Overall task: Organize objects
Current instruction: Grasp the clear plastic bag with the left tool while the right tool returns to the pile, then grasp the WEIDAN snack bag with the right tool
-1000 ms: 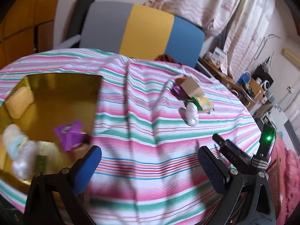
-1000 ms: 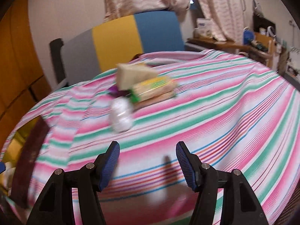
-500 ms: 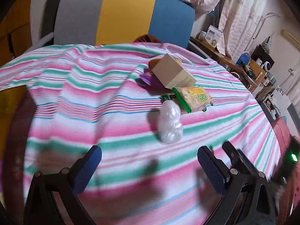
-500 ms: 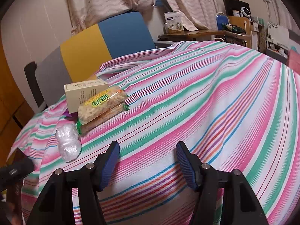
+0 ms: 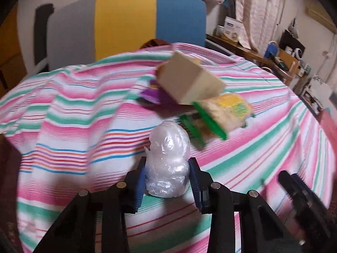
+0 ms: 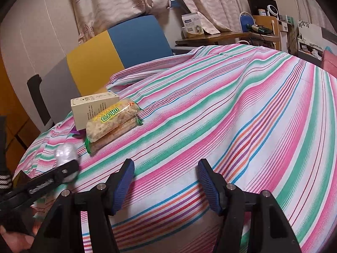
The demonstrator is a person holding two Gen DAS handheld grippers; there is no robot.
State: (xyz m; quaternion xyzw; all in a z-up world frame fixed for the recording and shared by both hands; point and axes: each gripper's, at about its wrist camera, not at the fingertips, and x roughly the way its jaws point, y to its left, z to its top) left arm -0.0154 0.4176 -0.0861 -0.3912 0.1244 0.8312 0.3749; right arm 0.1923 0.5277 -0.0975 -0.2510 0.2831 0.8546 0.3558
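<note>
Left hand-held gripper (image 5: 167,180), low centre of its own view, is closing its blue pads on a clear crinkled plastic bundle (image 5: 168,158) lying on the striped pink-green tabletop (image 5: 73,116). Up and right lie a beige cardboard box (image 5: 187,82) and green-edged snack packets (image 5: 223,113). Right hand-held gripper (image 6: 166,179) stands wide, holding nothing.

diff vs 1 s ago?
The left tongs swung from the yellow box side over to the clear plastic-wrapped bundle and are closing around it, pads at its sides. The right tongs stay open and empty. The beige box and snack packs are unmoved.
</note>
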